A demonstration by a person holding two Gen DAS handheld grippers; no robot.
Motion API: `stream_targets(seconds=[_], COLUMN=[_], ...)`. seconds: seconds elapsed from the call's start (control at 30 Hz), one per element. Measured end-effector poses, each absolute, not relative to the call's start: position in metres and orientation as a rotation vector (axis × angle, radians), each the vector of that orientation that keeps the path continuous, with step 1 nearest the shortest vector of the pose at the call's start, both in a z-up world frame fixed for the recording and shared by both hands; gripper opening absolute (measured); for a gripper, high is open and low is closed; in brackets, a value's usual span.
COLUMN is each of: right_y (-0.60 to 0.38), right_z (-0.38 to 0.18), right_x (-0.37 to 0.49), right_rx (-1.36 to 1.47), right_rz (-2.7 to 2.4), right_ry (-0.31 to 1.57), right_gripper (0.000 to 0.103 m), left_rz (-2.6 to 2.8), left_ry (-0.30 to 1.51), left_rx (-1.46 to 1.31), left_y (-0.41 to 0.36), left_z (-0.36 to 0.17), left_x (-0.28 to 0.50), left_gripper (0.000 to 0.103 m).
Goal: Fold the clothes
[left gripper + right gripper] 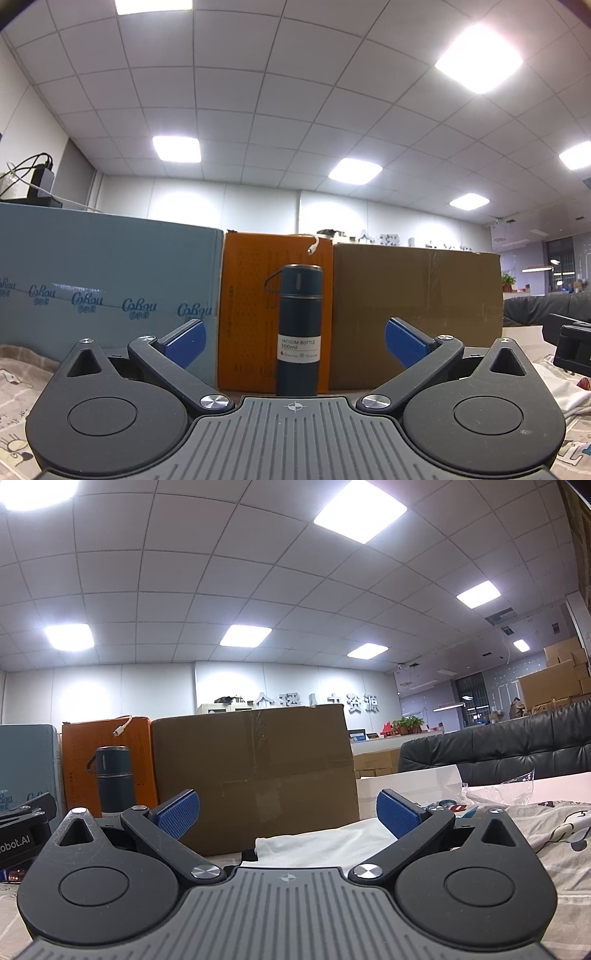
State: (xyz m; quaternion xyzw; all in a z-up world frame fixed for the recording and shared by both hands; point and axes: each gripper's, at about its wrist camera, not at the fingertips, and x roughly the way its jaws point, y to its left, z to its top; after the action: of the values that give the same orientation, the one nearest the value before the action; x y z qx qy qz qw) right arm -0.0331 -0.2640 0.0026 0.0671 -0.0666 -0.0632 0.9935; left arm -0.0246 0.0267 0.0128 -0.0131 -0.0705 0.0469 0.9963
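Left gripper (295,341) spread wide, empty, low over printed cloth (18,398). Right gripper (288,814) likewise wide, empty; white garment (325,840) lies just ahead, before a brown carton (255,771). Vacuum bottle (298,328) upright beyond.

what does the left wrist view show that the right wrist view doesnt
Only the left wrist view: the black device with cables atop the blue box, whose printed logos show in full.

Only the right wrist view: the black sofa, the clear plastic wrap and stacked cartons.

Both: the vacuum bottle, orange box, brown carton, white garment, and open blue-padded fingers.
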Motion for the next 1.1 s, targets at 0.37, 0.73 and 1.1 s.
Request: stream_targets(seconds=[0.37, 0.73, 1.1], right_y=[-0.271, -0.268, -0.214], right_z=[-0.005, -0.004, 0.027], right_x=[-0.070, -0.079, -0.125], right_rx=[0.201, 0.214, 0.167], right_rz=[-0.136, -0.182, 0.174], right_ry=[-0.377, -0.398, -0.277], right_gripper=[0.103, 0.103, 0.103], left_rz=[0.053, 0.041, 0.078], left_ry=[-0.298, -0.306, -0.355], left_rx=[-0.021, -0.030, -0.046], left_y=[0.028, 0.050, 0.116], left_z=[0.012, 0.020, 0.041], left_x=[-0.053, -0.089, -0.156], left_gripper=[0.103, 0.103, 0.103])
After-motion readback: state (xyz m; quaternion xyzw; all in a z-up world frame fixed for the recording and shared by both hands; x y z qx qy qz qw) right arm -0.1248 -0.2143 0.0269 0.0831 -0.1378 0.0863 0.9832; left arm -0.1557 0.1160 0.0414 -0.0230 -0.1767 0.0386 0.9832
